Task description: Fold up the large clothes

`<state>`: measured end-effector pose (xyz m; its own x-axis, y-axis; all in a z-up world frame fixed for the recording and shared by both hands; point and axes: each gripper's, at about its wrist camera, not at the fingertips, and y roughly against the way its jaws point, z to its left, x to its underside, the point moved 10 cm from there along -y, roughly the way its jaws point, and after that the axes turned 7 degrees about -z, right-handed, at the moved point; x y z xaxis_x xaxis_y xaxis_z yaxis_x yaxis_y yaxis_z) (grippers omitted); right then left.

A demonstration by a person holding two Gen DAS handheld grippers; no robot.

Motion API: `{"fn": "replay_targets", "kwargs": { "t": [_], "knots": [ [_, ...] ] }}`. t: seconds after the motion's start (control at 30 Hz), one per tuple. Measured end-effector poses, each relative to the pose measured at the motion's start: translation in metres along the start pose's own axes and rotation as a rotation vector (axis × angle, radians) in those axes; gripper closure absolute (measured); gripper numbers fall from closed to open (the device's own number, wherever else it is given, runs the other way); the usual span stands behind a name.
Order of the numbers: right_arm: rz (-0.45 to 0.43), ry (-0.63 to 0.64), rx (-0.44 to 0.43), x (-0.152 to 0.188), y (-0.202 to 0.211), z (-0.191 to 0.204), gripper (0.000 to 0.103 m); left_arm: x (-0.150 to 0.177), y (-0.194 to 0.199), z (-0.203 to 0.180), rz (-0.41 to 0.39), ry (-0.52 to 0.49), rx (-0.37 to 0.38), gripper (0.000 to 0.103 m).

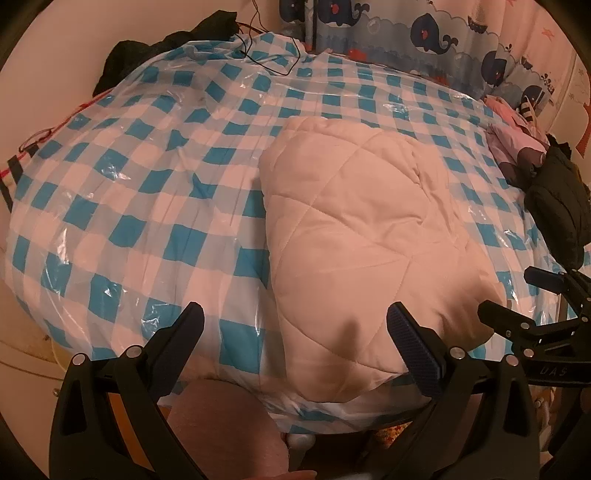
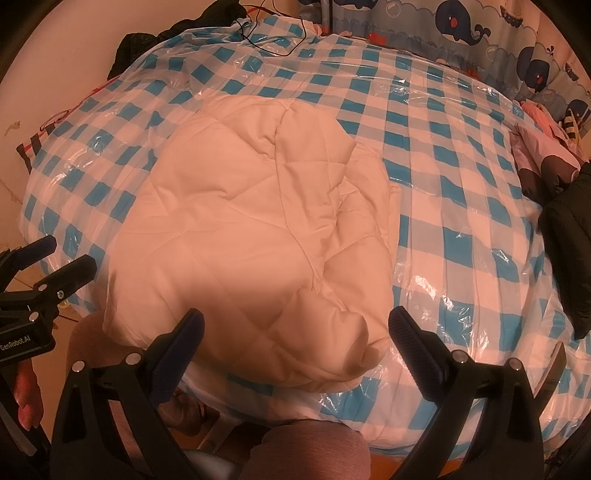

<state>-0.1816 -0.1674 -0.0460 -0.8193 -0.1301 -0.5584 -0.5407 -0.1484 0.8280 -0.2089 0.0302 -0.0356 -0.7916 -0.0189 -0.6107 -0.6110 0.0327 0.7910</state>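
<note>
A cream quilted garment [image 1: 362,236] lies folded into a bundle on the checked bed cover [image 1: 147,177], close to the near edge. In the right wrist view the same garment [image 2: 251,236] shows a rolled sleeve or hem at its front right. My left gripper [image 1: 295,325] hovers open above the bundle's near left edge, nothing between its fingers. My right gripper [image 2: 295,328] is open too, just above the bundle's near edge. Each gripper appears in the other's view: the right gripper [image 1: 517,295] at right, the left gripper [image 2: 62,258] at left, both with jaws apart.
The bed carries a blue-and-white checked cover [image 2: 443,184] under clear plastic. A black jacket [image 1: 557,199] and pink clothes [image 1: 513,140] lie at the right edge. A dark garment [image 1: 155,48] and thin cables [image 1: 269,55] are at the far end. A whale-print curtain [image 1: 424,33] hangs behind.
</note>
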Motion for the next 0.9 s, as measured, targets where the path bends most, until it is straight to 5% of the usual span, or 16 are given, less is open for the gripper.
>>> {"fn": "replay_targets", "kwargs": {
  "t": [0.33,0.57,0.77,0.9],
  "knots": [
    [0.0,-0.003,-0.002,0.001,0.0,-0.001,0.007,-0.003,0.0,0.003,0.018,0.019,0.022,0.008],
    [-0.009,-0.009,-0.011,0.007,0.003,0.001,0.007,-0.014,0.023,-0.005,-0.098,-0.071,-0.022,0.01],
    [-0.021,-0.008,-0.015,0.005,0.015,-0.001,0.007,-0.003,0.009,-0.006,0.021,-0.033,-0.004,0.01],
    [-0.024,-0.005,-0.02,0.003,0.02,-0.006,0.007,0.004,0.009,-0.006,0.031,-0.038,-0.027,0.01]
  ]
}}
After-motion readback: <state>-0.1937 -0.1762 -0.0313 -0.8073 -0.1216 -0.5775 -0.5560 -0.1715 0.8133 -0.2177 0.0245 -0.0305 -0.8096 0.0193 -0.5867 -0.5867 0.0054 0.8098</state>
